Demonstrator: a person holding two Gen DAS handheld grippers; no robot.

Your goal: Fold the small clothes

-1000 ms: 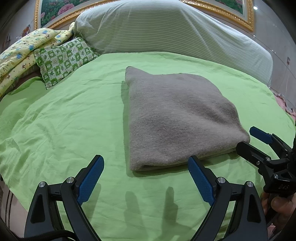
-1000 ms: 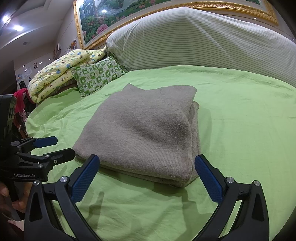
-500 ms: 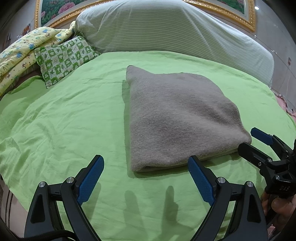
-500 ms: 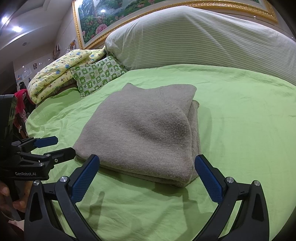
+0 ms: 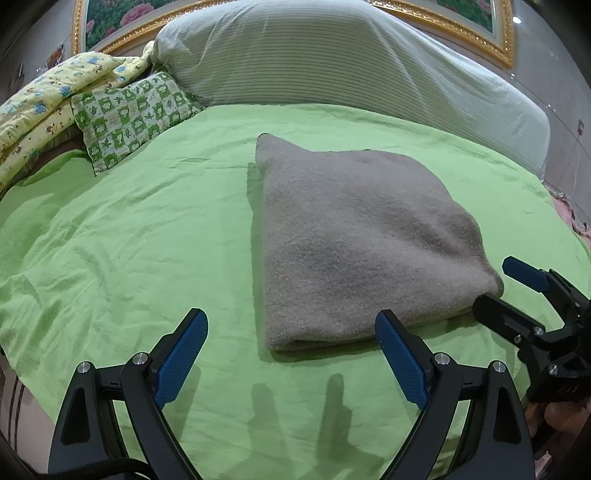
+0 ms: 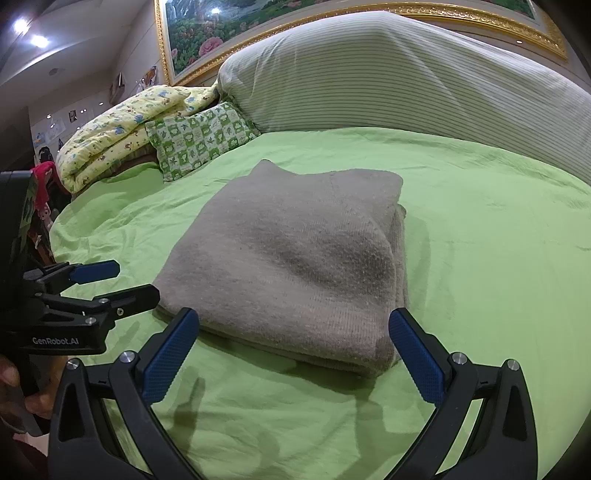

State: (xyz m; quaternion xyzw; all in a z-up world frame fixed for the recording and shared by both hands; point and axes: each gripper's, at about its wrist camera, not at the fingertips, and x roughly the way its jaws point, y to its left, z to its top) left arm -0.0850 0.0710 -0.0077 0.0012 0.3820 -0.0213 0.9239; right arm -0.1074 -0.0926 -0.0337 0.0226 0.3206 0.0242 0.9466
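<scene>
**Gray Sweater Lies Folded on the Green Bed**

While both tools hang low over the bed, nothing is in their grip. The left gripper [image 5: 291, 354] has its two blue fingers spread wide apart, with only green sheet [image 5: 129, 240] between them. The right gripper [image 6: 291, 350] is spread wide too, and it holds nothing. In the left wrist view the right gripper [image 5: 498, 288] shows at the right edge, just beside the near right corner of the cloth. In the right wrist view the left gripper [image 6: 122, 280] shows at the left edge, close to the near left corner.

Just past the fingers lies the gray sweater [image 5: 362, 236]. It is folded into a thick, neat block and rests flat in the middle of the sheet. Its layers show along the right side in the right wrist view [image 6: 295, 254].

Farther back, on the left, sits a small green checked pillow [image 5: 129, 118]. A yellow blanket [image 5: 37, 110] with little pictures is piled beside it. Behind them all is a big striped cushion [image 5: 332, 62], and a gold picture frame [image 6: 461, 14] hangs above it.
</scene>
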